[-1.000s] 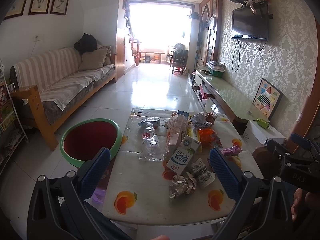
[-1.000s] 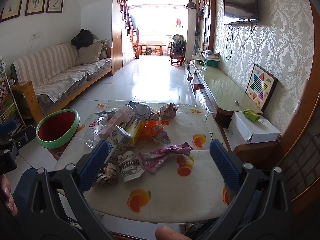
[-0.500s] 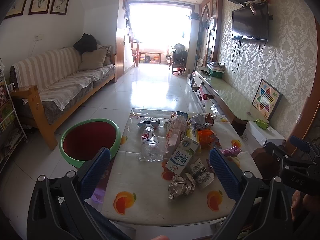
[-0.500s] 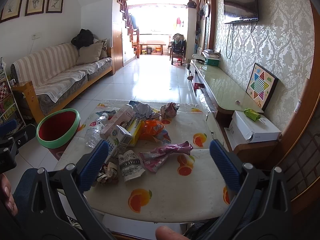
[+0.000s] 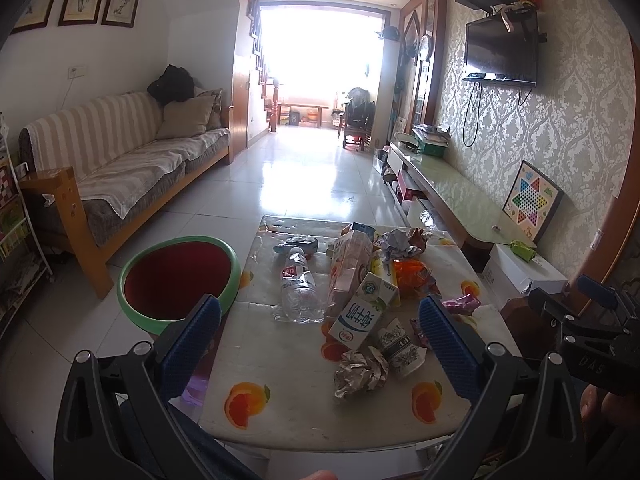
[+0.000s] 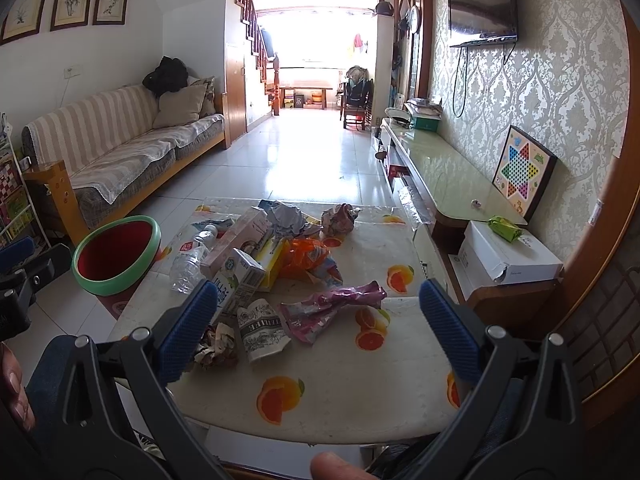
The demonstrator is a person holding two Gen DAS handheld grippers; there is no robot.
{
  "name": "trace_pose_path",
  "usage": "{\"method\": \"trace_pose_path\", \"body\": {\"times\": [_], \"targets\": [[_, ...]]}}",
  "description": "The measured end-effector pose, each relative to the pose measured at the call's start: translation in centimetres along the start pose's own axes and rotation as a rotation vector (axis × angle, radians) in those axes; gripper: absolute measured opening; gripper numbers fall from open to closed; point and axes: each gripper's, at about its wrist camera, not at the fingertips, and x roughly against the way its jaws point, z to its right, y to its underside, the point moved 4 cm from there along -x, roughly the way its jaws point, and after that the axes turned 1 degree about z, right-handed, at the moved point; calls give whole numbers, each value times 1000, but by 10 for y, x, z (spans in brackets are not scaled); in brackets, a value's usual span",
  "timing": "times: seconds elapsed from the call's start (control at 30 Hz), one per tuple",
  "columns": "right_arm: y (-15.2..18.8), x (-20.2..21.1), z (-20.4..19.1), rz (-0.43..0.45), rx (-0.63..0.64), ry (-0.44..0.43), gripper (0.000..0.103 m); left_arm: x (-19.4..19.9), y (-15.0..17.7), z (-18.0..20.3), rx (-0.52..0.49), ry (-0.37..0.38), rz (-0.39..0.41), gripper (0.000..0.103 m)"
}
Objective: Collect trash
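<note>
**Tongs poised over the litter**

Left wrist: left tongs (image 5: 318, 334) spread wide, empty, above the counter (image 5: 288, 364); bin (image 5: 178, 280) just beside it.

Right wrist: right tongs (image 6: 318, 314) wide, empty; the heaped trash (image 6: 276, 264) could scatter if nudged.

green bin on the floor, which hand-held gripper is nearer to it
Left. The green bin sits just beyond the left hand-held gripper, off its left finger. The right hand-held gripper is over the table's right side, with the trash pile between.
</note>
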Motion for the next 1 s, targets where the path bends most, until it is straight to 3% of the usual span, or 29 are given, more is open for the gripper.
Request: {"method": "trace_pose_path", "body": {"times": [0.73, 1.0], "targets": [[4, -3, -1, -11, 1, -4, 100, -2, 9, 2, 0, 6, -16, 95], [16, -22, 18, -45, -38, -4, 100, -43, 31, 6, -22, 59, -143, 95]]}}
